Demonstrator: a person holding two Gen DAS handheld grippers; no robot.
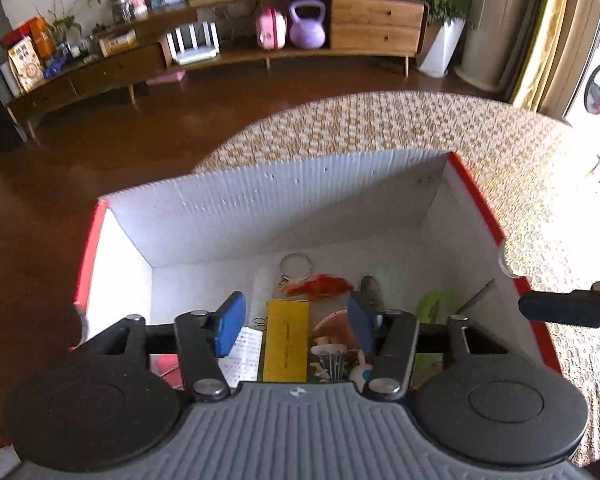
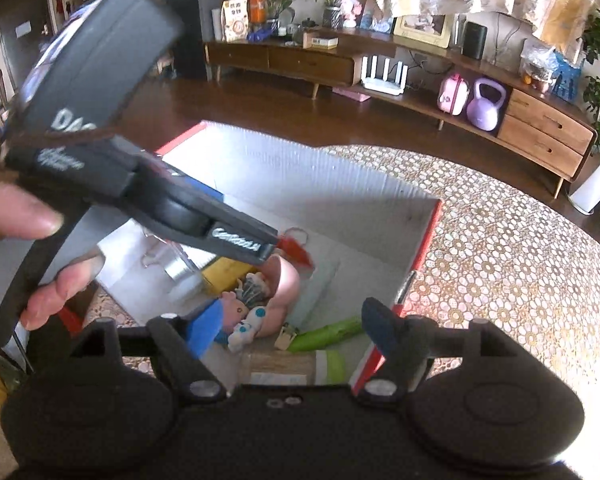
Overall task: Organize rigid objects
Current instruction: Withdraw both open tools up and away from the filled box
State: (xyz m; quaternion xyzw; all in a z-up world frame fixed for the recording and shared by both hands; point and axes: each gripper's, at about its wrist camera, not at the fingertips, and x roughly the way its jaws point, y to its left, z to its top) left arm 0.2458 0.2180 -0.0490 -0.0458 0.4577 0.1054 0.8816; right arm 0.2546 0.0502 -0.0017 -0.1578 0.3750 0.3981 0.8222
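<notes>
White-walled box with red rim [image 1: 476, 200] at the centre of both views, standing on a table with a patterned cloth [image 1: 380, 128]. Inside, from the left wrist view: a yellow flat pack [image 1: 286, 340] on the box floor, a printed paper slip [image 1: 242, 354] touching it at 9 o'clock, a key ring with an orange-red charm [image 1: 320, 284] beyond at 12 o'clock, small figurines [image 1: 332, 356] at 3 o'clock, a green item [image 1: 434, 306] further toward 3 o'clock. Left gripper [image 1: 298, 320] above the box, blue pads spread apart, nothing between them.

From the right wrist view only: a doll with a pink face [image 2: 236, 308] and a white toy [image 2: 246, 330] beside it, a pink rounded piece [image 2: 286, 284] behind them, the green item seen as a long tube [image 2: 326, 334] lying toward the red wall. Also only here: a person's hand [image 2: 32, 240] at 9 o'clock, wrapped around the dark handle of the other gripper, whose body crosses over the box. Right gripper [image 2: 296, 332] at the near edge of the box, pads wide apart, one inside the wall and one outside, empty.

Beyond the table: brown glossy floor [image 1: 100, 152], a long low wooden cabinet [image 1: 376, 24] at 12 o'clock, with a purple kettlebell [image 1: 307, 24], a pink case [image 1: 271, 29] just beside it and a white router [image 1: 194, 44] on its lower shelf. Potted plants, boxes and a framed picture on top. Yellow curtain [image 1: 540, 32] at 2 o'clock in the left wrist view.
</notes>
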